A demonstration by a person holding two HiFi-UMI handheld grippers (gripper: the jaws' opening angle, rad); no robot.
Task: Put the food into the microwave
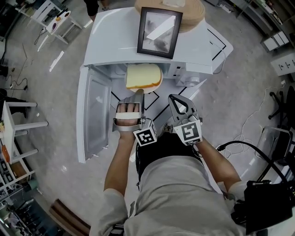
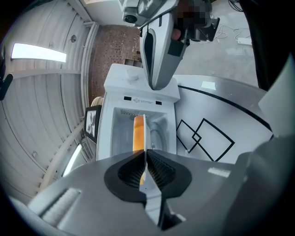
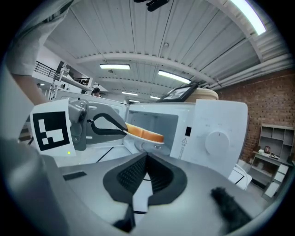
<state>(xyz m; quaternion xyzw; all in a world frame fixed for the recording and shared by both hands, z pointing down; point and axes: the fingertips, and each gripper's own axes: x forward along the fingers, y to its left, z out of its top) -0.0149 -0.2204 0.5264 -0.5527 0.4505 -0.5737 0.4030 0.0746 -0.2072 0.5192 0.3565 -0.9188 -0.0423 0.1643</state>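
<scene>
A slice of toast (image 1: 143, 76) lies on a small white plate (image 1: 148, 89) at the mouth of the white microwave (image 1: 115, 39), whose door (image 1: 94, 115) hangs open to the left. My left gripper (image 1: 138, 93) is shut on the plate's near rim. In the left gripper view the plate (image 2: 145, 131) and toast (image 2: 138, 133) show edge-on in front of the cavity, with the left gripper (image 2: 145, 156) clamped on the plate. My right gripper (image 1: 172, 97) is shut on nothing, just right of the plate. The right gripper view shows the toast (image 3: 145, 132) level before the cavity.
A framed picture (image 1: 159, 31) and a round wooden piece (image 1: 193, 14) sit on top of the microwave. Its control panel with a dial (image 3: 216, 136) is on the right. The white table (image 1: 161, 108) bears black line squares. Cables and stools lie on the floor around.
</scene>
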